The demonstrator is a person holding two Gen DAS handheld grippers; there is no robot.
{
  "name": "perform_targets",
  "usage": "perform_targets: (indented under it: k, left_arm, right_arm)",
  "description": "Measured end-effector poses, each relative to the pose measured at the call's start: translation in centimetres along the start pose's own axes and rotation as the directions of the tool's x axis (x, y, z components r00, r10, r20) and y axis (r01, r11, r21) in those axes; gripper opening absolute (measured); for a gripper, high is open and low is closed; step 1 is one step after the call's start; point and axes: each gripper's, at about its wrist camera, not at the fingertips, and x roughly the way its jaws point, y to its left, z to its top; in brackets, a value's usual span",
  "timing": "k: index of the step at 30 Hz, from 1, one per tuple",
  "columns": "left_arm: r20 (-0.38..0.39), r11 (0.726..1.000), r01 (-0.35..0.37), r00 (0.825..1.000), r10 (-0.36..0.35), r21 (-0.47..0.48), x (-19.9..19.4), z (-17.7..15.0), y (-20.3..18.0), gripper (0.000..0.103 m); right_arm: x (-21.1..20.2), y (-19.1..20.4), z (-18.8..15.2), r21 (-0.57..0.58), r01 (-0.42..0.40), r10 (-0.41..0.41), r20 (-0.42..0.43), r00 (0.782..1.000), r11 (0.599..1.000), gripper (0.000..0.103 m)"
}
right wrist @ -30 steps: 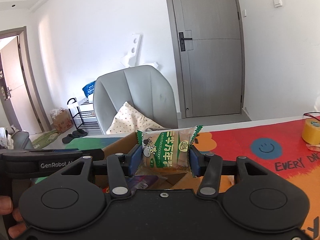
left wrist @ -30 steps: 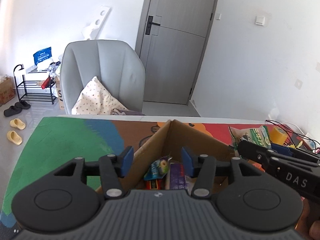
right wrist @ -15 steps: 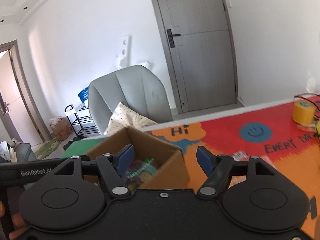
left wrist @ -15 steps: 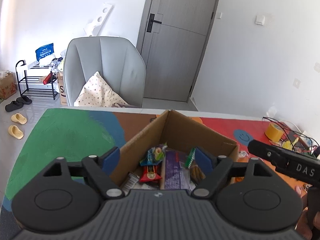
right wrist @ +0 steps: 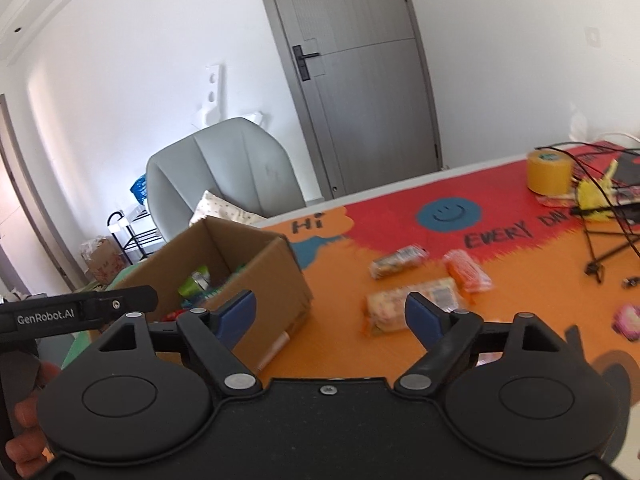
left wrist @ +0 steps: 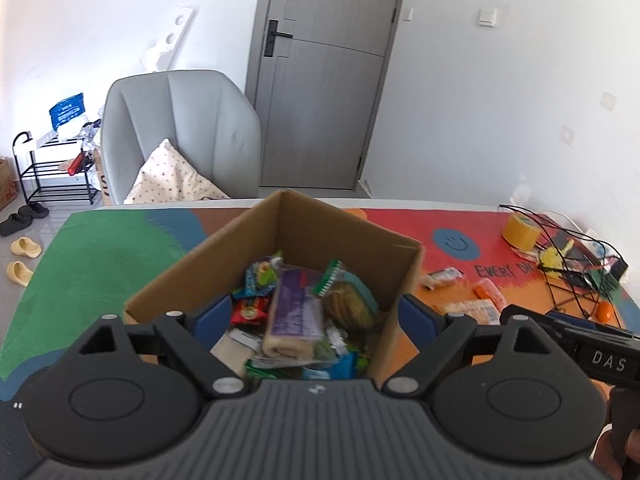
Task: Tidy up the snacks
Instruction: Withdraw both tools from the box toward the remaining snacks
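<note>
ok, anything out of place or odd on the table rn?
Yes. Several snack packets lie loose on the orange mat instead of in the cardboard box. At the far right, a tangle of black cables sprawls beside the yellow tape roll. No spill or damage shows.

The cardboard box [left wrist: 288, 240] has its near wall hidden behind the left tool [left wrist: 316, 318], its packets motion-blurred.

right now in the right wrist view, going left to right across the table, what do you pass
cardboard box → small pale snack packet → orange snack packet → yellow tape roll → pink packet at the right edge
</note>
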Motion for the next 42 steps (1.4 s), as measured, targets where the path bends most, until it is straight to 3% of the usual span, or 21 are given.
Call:
perform_targets:
  k: [22, 42]
  left_arm:
    - [-0.026, 0.989, 0.102, 0.995, -0.100, 0.107, -0.1, -2.0, -6.5, 0.090]
    - [-0.062, 0.969, 0.168, 0.985, -0.160, 0.179, 3.5, -2.8, -11.0, 0.084]
  right_arm:
    - [-3.3, -5.7, -2.4, 0.050, 0.083, -0.081, -0.024, 0.996, 0.995, 0.089]
    - [0.6, -7.7, -2.9, 0.086, 0.106, -0.098, -0.097, 0.990, 0.991, 0.068]
